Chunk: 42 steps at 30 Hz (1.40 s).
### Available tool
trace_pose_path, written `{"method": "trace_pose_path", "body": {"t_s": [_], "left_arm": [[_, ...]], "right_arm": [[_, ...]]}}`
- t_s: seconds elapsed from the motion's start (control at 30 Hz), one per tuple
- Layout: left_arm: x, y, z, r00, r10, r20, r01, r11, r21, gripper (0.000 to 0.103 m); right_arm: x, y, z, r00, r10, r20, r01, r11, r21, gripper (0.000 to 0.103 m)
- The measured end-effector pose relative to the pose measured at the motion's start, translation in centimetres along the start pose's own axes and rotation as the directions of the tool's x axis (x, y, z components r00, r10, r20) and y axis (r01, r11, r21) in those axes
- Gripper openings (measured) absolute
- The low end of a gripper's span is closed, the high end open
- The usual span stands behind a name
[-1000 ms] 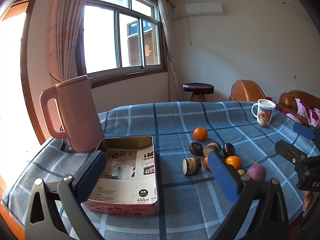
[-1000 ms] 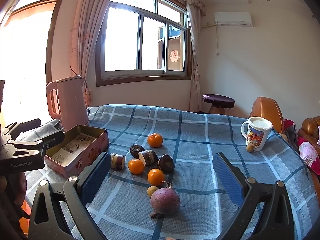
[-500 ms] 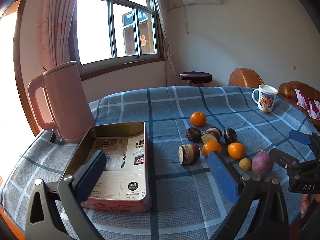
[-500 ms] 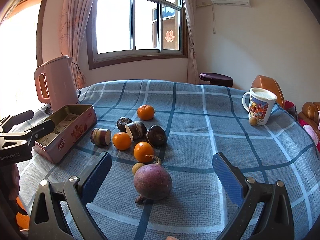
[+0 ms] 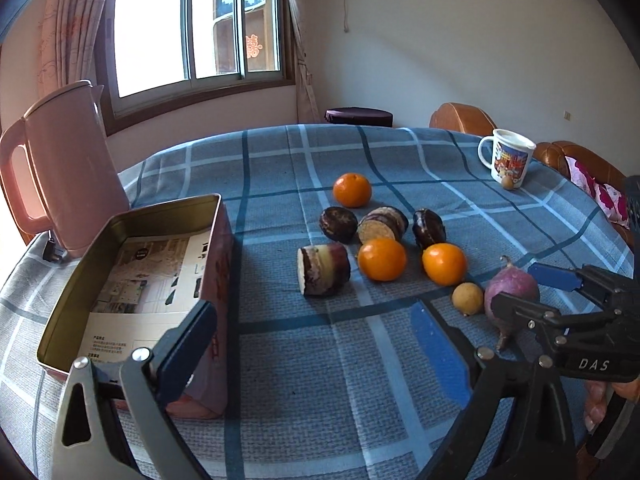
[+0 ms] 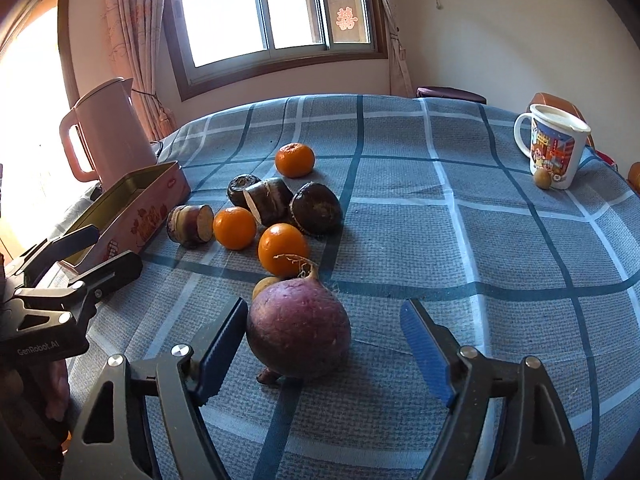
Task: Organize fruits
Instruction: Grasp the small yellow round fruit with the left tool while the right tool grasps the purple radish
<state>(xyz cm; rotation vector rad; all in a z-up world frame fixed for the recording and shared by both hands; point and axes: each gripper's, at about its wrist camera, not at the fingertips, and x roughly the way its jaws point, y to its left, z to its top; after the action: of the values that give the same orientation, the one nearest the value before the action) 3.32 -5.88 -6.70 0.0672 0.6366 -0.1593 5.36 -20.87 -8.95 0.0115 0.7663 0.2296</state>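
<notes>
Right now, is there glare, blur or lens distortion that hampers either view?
Left wrist view: sharp, window blown out, glare washes the left edge by the kettle, table edges bow. Right wrist view: sharp, window overexposed, strong glare at left, radish clear.

The tablecloth [image 6: 440,220] was coarse woven cloth, matt. The tin [image 5: 132,216] showed dull brassy metal inside, with printed paper [image 5: 156,280] on its floor. The kettle [image 5: 76,168] was smooth, probably plastic.

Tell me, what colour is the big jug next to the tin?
Pale pink. The jug shows best in the left wrist view.
</notes>
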Motion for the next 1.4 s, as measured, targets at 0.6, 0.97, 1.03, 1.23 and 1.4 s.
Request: {"method": "trace_pose_path", "body": {"t_s": [0.6, 0.97, 1.03, 1.23, 1.4], "left_arm": [[4.1, -7.8, 1.5, 0.970, -0.187, -0.156, 0.203, 0.975, 0.095, 0.063], [6.3, -9.3, 1.4, 0.941, -0.225, -0.253, 0.247, 0.967, 0.060, 0.029], [6.1, -9.4, 1.3, 0.943, -0.218, -0.251, 0.242, 0.968, 0.066, 0.029], [4.5, -8.6, 1.4, 0.970, -0.175, -0.171, 0.194, 0.976, 0.100, 0.029], [3.0, -7.3, 1.6, 0.991, -0.111, -0.078, 0.120, 0.986, 0.120, 0.029]], "right_arm": [[-3.7, -3.4, -0.3, 0.990, -0.091, 0.107, 0.088, 0.996, 0.029, 0.054], [-4.1, -3.8, -1.0, 0.989, -0.081, 0.122, 0.079, 0.997, 0.023, 0.054], [-4.3, -3.6, -1.0, 0.988, -0.080, 0.130, 0.078, 0.997, 0.019, 0.054], [-5.2, -2.4, -0.6, 0.983, -0.070, 0.169, 0.073, 0.997, -0.008, 0.054], [-5.1, -1.0, -0.2, 0.981, -0.060, 0.184, 0.069, 0.997, -0.043, 0.054]]}}
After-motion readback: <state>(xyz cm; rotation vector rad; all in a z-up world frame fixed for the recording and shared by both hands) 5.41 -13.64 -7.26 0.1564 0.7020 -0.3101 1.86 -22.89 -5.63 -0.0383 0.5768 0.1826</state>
